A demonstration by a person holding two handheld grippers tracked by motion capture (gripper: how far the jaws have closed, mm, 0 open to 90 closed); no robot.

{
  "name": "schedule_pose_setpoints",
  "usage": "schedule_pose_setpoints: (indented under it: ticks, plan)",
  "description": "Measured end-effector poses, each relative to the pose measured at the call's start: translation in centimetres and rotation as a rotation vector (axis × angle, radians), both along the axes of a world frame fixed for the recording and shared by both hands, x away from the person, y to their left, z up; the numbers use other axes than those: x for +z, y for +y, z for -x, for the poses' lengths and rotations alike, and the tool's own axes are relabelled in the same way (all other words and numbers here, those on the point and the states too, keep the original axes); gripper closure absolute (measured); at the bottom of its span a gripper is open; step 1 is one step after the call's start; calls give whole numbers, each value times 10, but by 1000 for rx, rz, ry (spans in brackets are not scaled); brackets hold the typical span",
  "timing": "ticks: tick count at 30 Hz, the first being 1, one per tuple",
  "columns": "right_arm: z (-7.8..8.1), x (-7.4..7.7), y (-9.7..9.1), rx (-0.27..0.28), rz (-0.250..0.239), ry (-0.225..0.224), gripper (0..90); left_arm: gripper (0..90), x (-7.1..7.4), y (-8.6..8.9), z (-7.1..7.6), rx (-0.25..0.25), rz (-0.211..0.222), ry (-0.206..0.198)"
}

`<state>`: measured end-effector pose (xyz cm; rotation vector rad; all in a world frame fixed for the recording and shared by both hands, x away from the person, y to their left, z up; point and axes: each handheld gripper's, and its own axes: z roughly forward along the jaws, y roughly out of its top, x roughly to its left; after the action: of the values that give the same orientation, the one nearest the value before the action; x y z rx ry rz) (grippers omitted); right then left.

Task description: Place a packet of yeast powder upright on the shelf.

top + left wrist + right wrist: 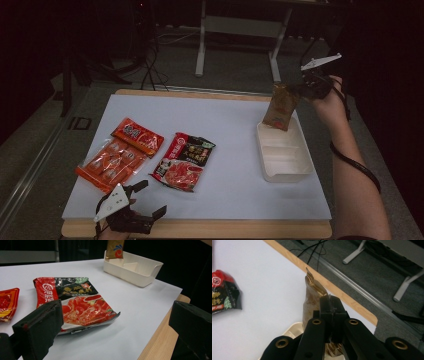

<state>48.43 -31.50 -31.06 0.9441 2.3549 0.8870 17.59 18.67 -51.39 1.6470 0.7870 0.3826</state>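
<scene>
My right gripper [301, 89] is shut on the top edge of a brown-gold packet [281, 106], which hangs upright with its lower end inside the far compartment of the white divided tray [285, 172]. In the right gripper view the closed jaws [330, 306] pinch the packet [312, 293] above the tray's rim [292, 331]. My left gripper [154, 196] rests open at the table's front left edge, nothing between its fingers. From the left gripper view, the gripper [115, 327] faces a red-and-black packet [75, 302], with the tray [132, 272] and the brown packet [115, 248] beyond.
The red-and-black packet [182, 161] lies mid-table. An orange-red packet [137, 135] and a clear pack of orange sachets [107, 165] lie at the left. The tray's two nearer compartments hold nothing. The white mat covers a wooden table [225, 229]; desk legs and cables stand beyond.
</scene>
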Motion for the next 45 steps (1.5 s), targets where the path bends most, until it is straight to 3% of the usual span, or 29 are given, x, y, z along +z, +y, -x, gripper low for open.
schedule_pose_setpoints:
  ticks: [9,16,21,28,32,35,38,45]
  plan:
    - [1,-9,7,139,-57,22,900,0,0,0,0,-1,0,-1]
    - [-1,-25,10,172,-107,76,900,0,1,1,1,-1,1,-2]
    - [-3,-42,8,146,-91,85,900,0,1,0,0,-2,-1,-3]
    - [-4,-58,-2,111,-127,97,898,0,1,0,0,-5,0,-2]
    - [-3,-57,-4,95,-127,94,868,0,1,0,0,-6,-2,-1]
    - [-1,-54,-6,95,-143,86,781,0,1,-1,0,-7,-2,0]
    - [0,-51,-7,86,-137,81,778,0,1,-1,0,-7,-3,-2]
    - [12,-39,-10,61,-178,48,654,0,1,-2,1,-19,-4,-6]
